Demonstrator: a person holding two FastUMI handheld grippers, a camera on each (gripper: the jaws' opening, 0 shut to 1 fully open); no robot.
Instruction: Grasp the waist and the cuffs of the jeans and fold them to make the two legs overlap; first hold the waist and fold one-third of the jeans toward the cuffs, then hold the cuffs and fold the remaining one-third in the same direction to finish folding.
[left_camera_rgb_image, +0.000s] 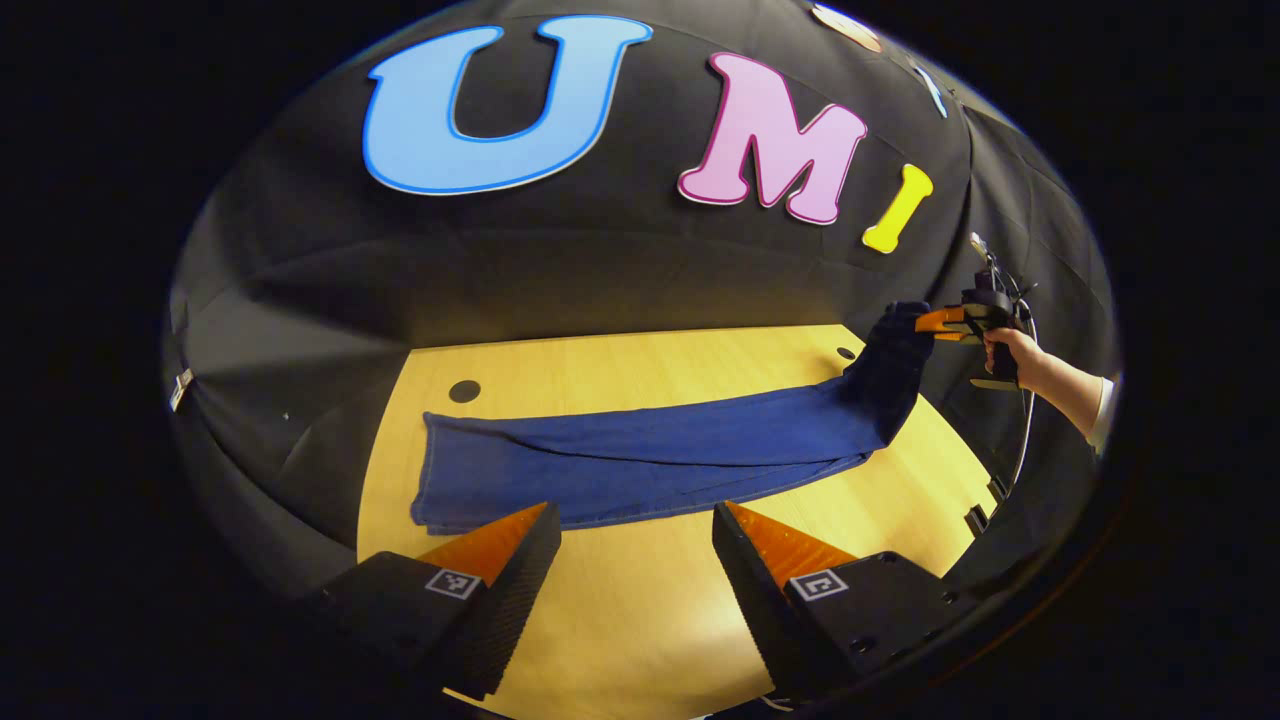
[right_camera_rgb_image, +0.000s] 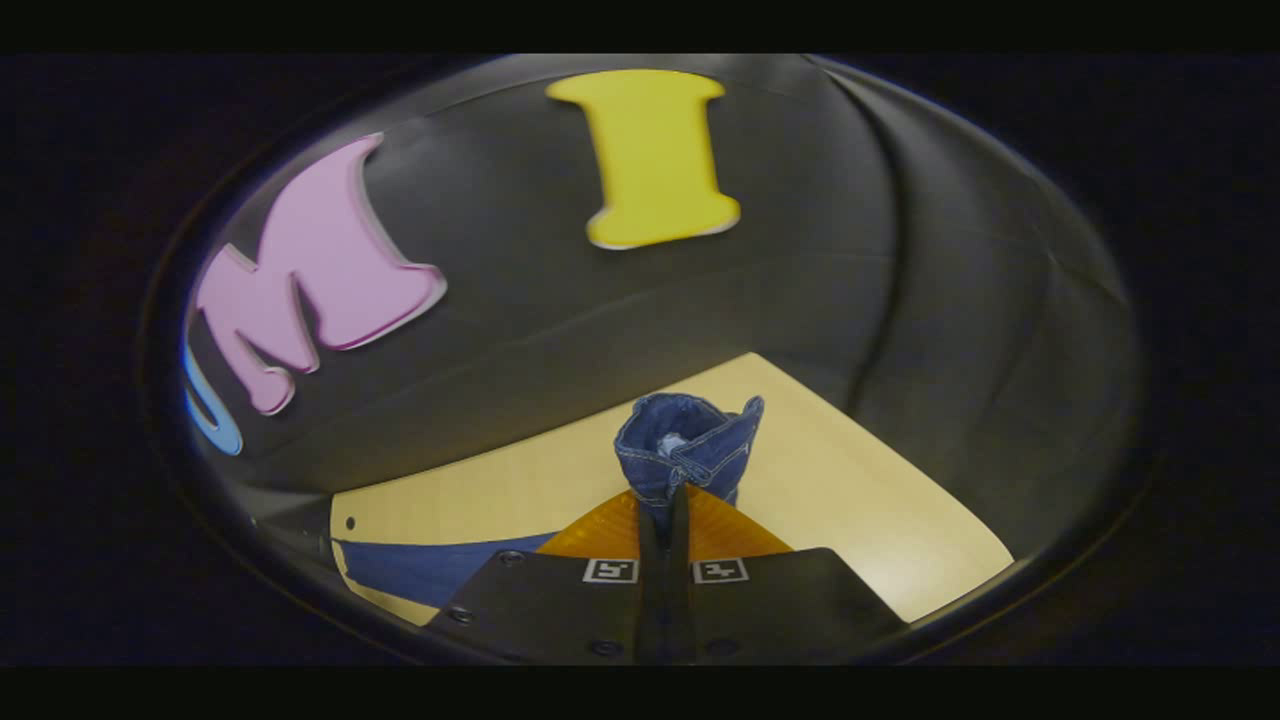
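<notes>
Pale wooden table (left_camera_rgb_image: 620, 620) against black cloth wall (left_camera_rgb_image: 560, 270).

No readable text apart from the wall; the fingers (left_camera_rgb_image: 500, 590) carry only small square coded markers.

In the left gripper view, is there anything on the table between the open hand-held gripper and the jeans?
No. Between the left hand-held gripper and the jeans lies only bare wooden table, seen in the left gripper view.

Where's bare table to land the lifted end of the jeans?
Bare table lies between the jeans and the near edge, around the open left gripper. A thinner strip runs behind the jeans toward the wall. The right gripper, shut on the jeans' end, crowds the far right corner.
</notes>
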